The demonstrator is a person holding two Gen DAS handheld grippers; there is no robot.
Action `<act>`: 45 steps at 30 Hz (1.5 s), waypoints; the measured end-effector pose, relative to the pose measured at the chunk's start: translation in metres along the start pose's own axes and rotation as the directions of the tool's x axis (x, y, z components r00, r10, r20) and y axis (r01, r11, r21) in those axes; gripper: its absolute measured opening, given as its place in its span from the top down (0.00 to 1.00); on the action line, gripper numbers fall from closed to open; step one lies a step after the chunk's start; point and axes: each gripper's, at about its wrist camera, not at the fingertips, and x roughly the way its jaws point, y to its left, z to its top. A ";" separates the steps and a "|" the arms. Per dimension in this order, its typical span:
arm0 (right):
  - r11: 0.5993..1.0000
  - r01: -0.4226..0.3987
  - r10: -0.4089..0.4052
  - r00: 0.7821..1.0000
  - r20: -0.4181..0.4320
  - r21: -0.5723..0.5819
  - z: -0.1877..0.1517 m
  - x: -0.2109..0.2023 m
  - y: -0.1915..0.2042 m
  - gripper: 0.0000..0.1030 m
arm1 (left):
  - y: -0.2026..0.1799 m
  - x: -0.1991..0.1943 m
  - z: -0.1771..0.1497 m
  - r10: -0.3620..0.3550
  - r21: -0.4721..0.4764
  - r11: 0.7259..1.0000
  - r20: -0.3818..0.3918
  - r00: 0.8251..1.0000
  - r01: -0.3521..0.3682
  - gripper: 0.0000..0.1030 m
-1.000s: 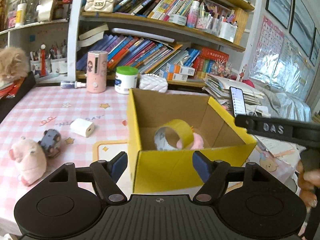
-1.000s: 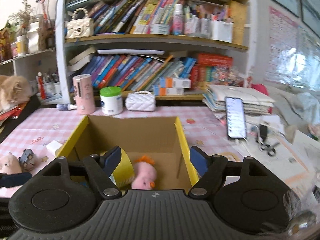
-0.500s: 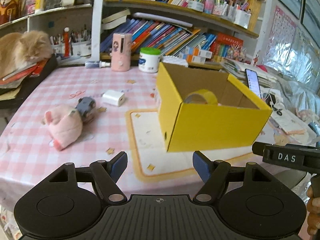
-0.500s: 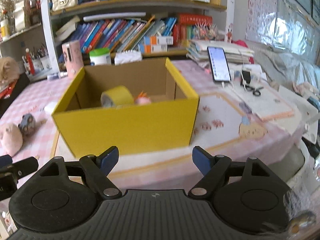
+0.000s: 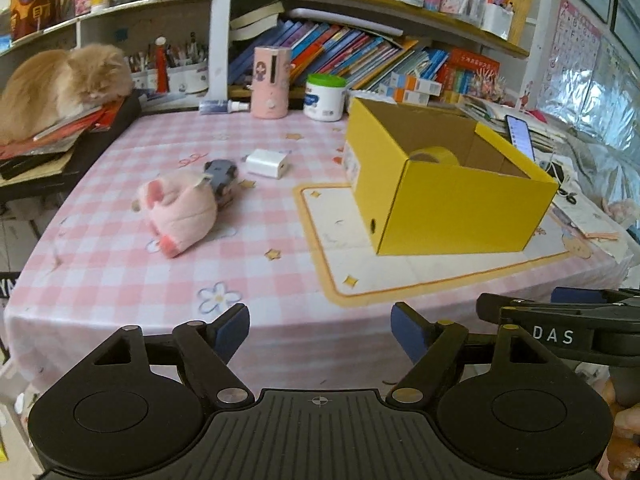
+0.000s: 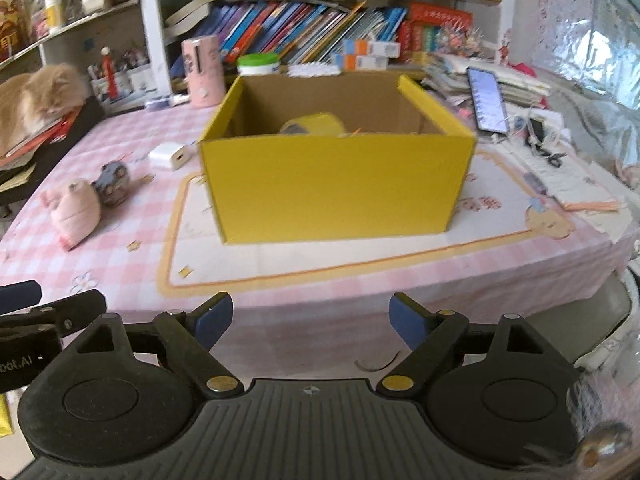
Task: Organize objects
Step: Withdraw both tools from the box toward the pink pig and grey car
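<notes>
Left gripper (image 5: pixel 320 330) and right gripper (image 6: pixel 311 318), side by side at the near edge of the table (image 5: pixel 120 272); both released, blue-padded jaws just opened wider, nothing between them. Box (image 6: pixel 336 184): yellow outside, brown corrugated card inside, rectangular, open-topped, standing on a cream mat (image 5: pixel 360 264) with an orange border, far of both grippers and to the right of the left one, well apart from either. Tape roll (image 5: pixel 434 156): a yellow ring standing on edge inside the box, only its top showing over the rim. Plush pig (image 5: pixel 180 212): soft pink fabric, rounded, lying on the pink checked cloth left of the box. Toy car (image 5: pixel 220 176): small, grey-blue, touching the pig's far side. Charger (image 5: pixel 266 163): white, smooth, blocky, just beyond the car. Cat (image 5: pixel 60 84): long ginger fur, lying on stacked books at far left.
</notes>
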 end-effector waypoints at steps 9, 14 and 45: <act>0.997 -0.075 0.073 0.996 -0.058 -0.033 -0.008 0.002 0.032 0.18 | 0.029 -0.013 -0.010 0.063 -0.053 0.997 -0.025 0.998 -0.064 0.22; 0.992 -0.111 0.106 0.992 -0.072 -0.061 -0.010 0.001 0.046 0.18 | 0.036 -0.020 -0.012 0.081 -0.055 0.995 -0.019 0.997 -0.082 0.22; 0.982 -0.143 0.140 0.990 -0.031 -0.120 -0.010 -0.018 0.090 0.17 | 0.068 -0.045 -0.013 0.107 -0.066 0.992 0.047 0.993 -0.104 0.16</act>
